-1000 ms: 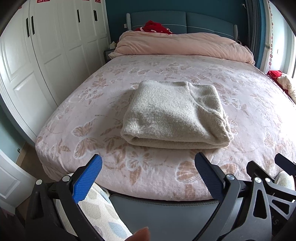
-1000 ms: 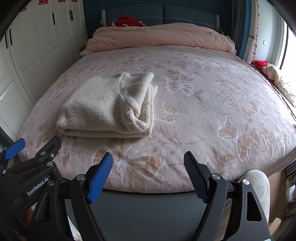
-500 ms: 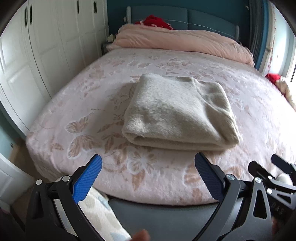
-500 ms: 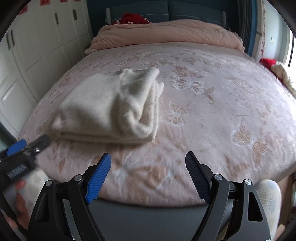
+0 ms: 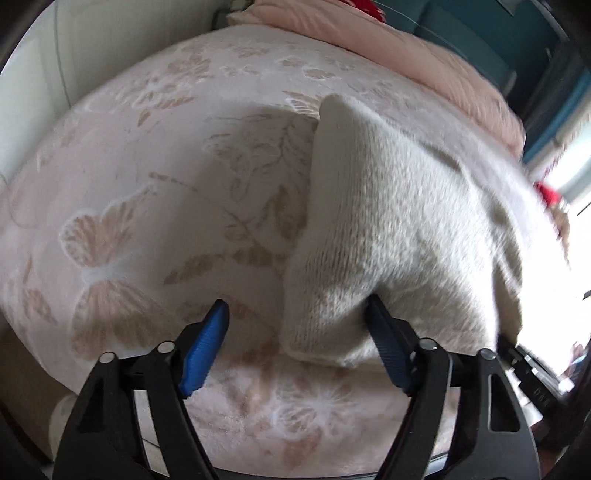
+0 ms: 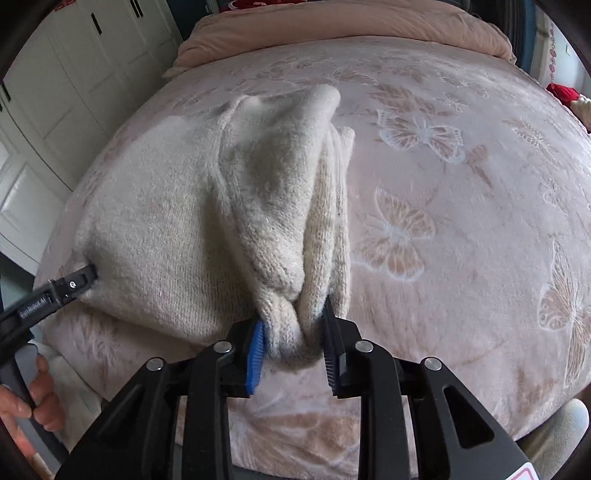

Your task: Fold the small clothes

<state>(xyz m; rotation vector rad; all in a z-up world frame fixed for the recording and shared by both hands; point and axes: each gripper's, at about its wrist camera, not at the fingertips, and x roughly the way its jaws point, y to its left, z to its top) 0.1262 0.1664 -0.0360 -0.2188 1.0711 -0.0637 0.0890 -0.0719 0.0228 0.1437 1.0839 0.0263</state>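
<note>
The cream sweater [image 6: 177, 221] lies folded on the bed [image 6: 461, 184] — right gripper [image 6: 293, 350] clenched on its near corner, left gripper [image 5: 295, 332] spread wide around the other — only moving remains, probably.

Counted on the bed: one folded cream knit sweater [image 6: 177, 221]; one pink butterfly-print blanket [image 6: 461, 184] under it; one peach duvet [image 6: 351, 29] bunched at the head end. Two grippers present: right gripper [image 6: 293, 341], left gripper [image 5: 295, 325]. One bare hand [image 6: 26, 410] at the lower left of the right view. One white wardrobe [image 6: 66, 74] with several doors, number not determinable. Two red items [image 6: 563, 92] [image 5: 548, 192], partly visible, kind not determinable.
</note>
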